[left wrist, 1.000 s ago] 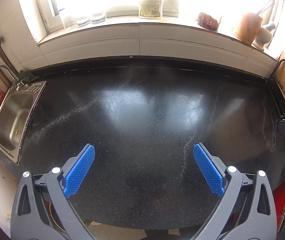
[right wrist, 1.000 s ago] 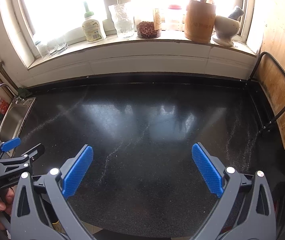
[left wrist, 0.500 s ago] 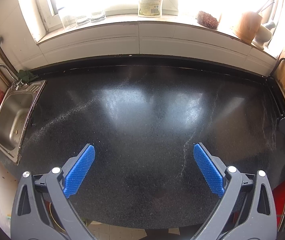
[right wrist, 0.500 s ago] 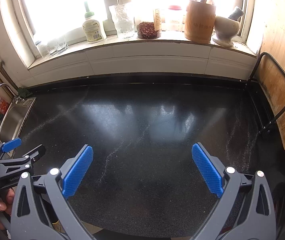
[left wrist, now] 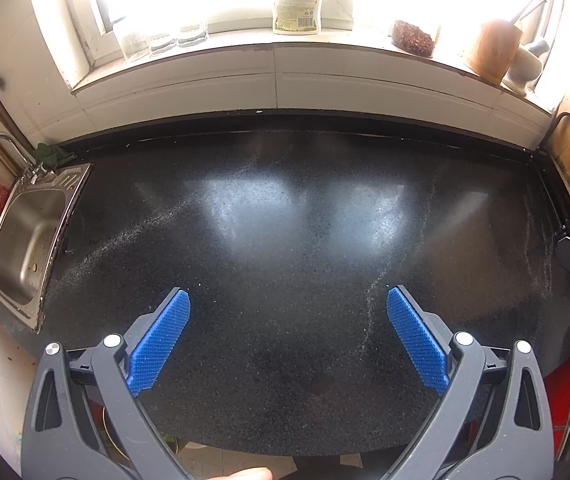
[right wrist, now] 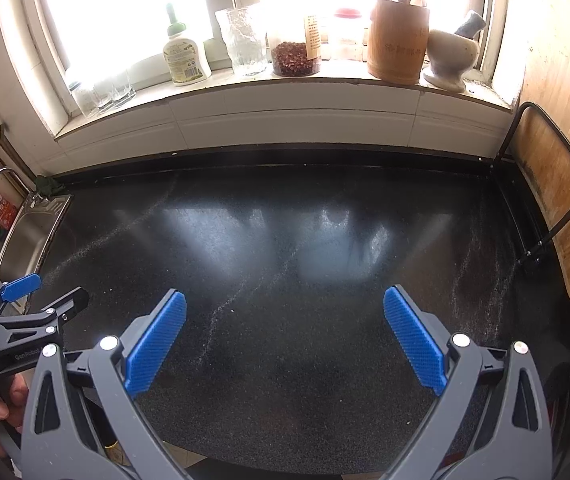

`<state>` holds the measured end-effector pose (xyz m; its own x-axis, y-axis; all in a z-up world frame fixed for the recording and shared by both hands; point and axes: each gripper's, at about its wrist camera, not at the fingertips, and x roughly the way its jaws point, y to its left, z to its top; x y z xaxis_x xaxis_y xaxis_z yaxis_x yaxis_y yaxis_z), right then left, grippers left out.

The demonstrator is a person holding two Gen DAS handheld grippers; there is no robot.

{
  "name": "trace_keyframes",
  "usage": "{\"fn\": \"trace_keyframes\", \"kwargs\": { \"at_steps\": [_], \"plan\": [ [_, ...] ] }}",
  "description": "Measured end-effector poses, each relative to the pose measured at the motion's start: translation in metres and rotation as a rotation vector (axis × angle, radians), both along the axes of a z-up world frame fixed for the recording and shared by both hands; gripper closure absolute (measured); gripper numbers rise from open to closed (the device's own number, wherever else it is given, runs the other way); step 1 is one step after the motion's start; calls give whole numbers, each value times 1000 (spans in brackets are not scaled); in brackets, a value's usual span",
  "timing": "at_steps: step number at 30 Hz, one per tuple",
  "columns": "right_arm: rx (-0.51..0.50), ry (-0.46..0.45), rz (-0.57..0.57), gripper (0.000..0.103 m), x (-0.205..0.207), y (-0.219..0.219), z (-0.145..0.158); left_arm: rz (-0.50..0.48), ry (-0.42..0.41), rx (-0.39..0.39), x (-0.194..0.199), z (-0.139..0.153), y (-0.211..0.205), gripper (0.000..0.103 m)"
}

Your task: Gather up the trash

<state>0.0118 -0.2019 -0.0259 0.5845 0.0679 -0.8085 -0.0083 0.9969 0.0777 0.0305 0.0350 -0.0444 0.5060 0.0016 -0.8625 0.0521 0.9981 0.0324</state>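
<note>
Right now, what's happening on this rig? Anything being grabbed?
Nothing is held. A person holds both grippers over a dark countertop; the left gripper and right gripper are open and empty. No trash shows on the counter, only faint pale streaks. A sink sits at the left, with a bottle, jars and a mortar on the windowsill.

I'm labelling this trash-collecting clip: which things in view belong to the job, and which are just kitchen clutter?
Job:
left claw, open
right claw, open
black countertop, no trash visible on it

Clutter:
sink
soap bottle
glass cup
jar of red bits
wooden utensil holder
mortar and pestle
cutting board
</note>
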Motion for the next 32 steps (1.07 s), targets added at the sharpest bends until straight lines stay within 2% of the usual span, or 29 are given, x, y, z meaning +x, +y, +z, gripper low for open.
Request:
{"fn": "trace_keyframes", "kwargs": {
  "at_steps": [15, 23, 32],
  "plan": [
    [-4, 4, 3, 7, 1, -1, 0, -5, 5, 0, 3, 1, -2, 7],
    [3, 9, 2, 7, 4, -3, -2, -16, -21, 23, 3, 3, -6, 7],
    [18, 25, 5, 7, 16, -18, -18, -9, 0, 12, 16, -9, -5, 7]
  ]
}}
